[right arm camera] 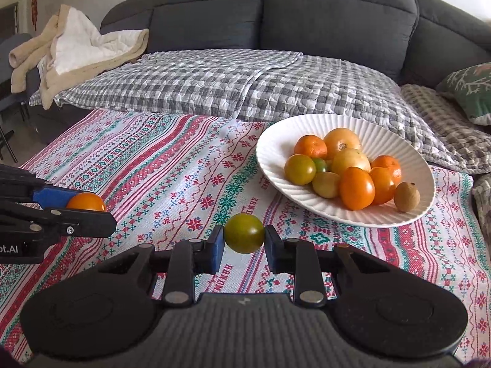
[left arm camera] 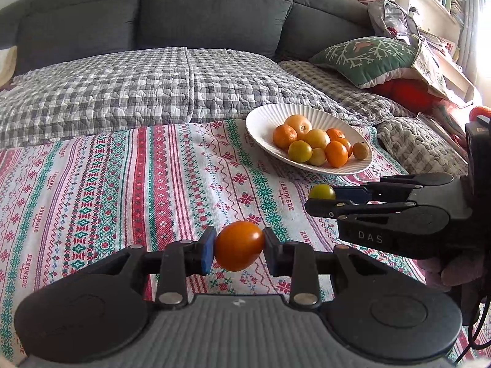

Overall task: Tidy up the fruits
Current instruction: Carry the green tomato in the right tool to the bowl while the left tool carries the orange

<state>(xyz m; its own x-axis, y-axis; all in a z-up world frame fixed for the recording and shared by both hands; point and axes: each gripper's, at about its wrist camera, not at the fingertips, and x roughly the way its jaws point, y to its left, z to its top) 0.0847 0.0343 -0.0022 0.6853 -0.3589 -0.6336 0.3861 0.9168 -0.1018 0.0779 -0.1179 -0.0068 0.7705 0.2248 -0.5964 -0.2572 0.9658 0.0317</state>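
Orange tomato (left arm camera: 237,246): clamped between the blue pads of the left hand-held gripper (left arm camera: 237,250), held above the patterned cloth (left arm camera: 122,184) near the bench's front edge. Green tomato (right arm camera: 244,236): clamped likewise in the right hand-held gripper (right arm camera: 244,240), also clear of the cloth. Both grippers point level toward the far sofa (right arm camera: 307,24), side by side and apart; each shows in the other's view, closed on its fruit.

Plate (right arm camera: 408,153): white, ribbed, on the cloth far right of both grippers, well apart from them. It carries a heap of fruit: mandarins (right arm camera: 310,146), yellow and orange tomatoes, one small brown fruit (right arm camera: 406,197) at the right rim.

Surroundings: grey checked quilt (right arm camera: 230,86) beyond the bench, green cushion (left arm camera: 368,58) far right, beige blanket (right arm camera: 76,58) far left. Nothing lies between grippers and plate.
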